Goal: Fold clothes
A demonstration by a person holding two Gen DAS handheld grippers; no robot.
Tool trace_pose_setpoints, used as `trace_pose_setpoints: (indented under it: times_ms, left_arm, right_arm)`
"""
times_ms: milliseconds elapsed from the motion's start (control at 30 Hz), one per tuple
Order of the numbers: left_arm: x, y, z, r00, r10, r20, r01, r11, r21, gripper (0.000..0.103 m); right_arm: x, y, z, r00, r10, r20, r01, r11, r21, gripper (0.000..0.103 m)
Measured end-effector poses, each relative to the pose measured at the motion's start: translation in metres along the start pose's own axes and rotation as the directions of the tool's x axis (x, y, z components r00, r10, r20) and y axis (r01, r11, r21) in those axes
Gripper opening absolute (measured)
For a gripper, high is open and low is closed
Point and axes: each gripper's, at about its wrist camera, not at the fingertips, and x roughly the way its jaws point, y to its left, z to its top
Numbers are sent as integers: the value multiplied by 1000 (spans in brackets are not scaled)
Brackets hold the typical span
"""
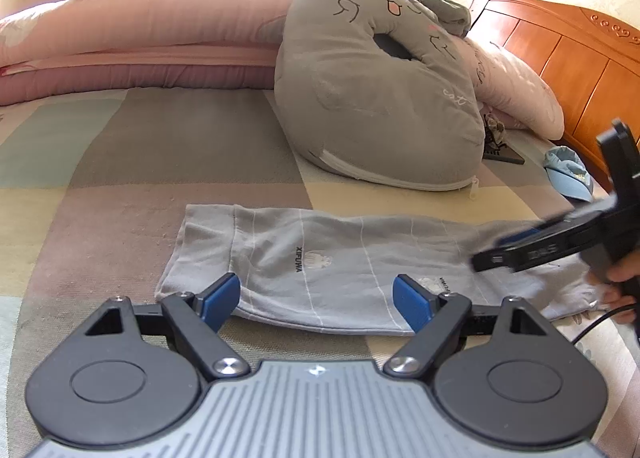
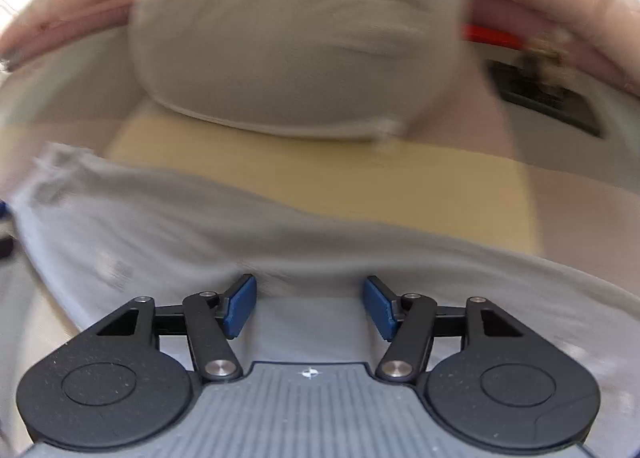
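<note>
Grey striped cotton garment (image 1: 328,270) flat; left gripper (image 1: 316,300) agape.

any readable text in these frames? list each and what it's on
"XIFUWA" – printed sideways by a small logo on the grey garment.
A second print on it near the left claw: partly hidden, unreadable.
"cat" – stitched on the grey cushion.
Right wrist view: motion-blurred, nothing readable.

You're in a home bedroom: a bed (image 1: 140,162) with folded pink quilts (image 1: 152,30), pillows, probably a wooden headboard (image 1: 560,54).
</note>
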Motion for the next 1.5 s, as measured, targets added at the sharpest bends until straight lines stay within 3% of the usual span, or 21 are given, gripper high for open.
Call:
trace_pose_setpoints:
  times_ms: [100,167,300,500,767,900,1000,1100,1200,1333,1400,1500]
  left_arm:
    - [-1,3,0,1000,7,1,-7,1000,-10,84]
    - [-1,6,0,1000,11,2,-11,1000,-17,84]
    - [-2,10,0,1000,21,4,-21,999,-30,84]
    - [-3,13,1,1000,28,8,-28,999,-33,84]
    - [-4,20,0,999,43,10,-43,998,-51,84]
    - [-3,19,0,999,47,21,-45,997,-61,84]
    - [4,7,0,997,79,-1,-79,997,-8,84]
    - [11,-8,1,992,126,-12,-126,990,59,84]
    - [23,-27,1,979,202,-5,-199,967,159,84]
    - [34,-36,7,976,192,-103,-164,959,232,84]
    - [32,-45,17,973,211,-96,-175,940,292,84]
    - [35,-56,33,989,106,-106,-74,961,266,84]
  right_arm:
    - [8,40,10,999,43,14,-41,990,-132,68]
    - [8,58,17,999,30,18,-26,980,-196,68]
    - [-9,66,27,995,74,71,-60,981,-186,68]
    - [9,90,43,994,19,106,4,976,-216,68]
    - [-13,69,19,994,50,96,-20,958,-287,69]
    - [-25,58,7,994,65,91,-32,946,-321,74]
    - [-34,45,-7,994,69,85,-37,942,-334,82]
    - [-51,6,-47,997,32,70,-12,962,-273,83]
    - [-68,-33,-88,999,-4,53,15,977,-212,84]
    - [-79,-70,-125,999,-28,45,34,990,-136,85]
    - [-76,-75,-132,998,-19,53,25,995,-101,85]
    - [-77,-79,-142,997,6,80,2,994,-105,93]
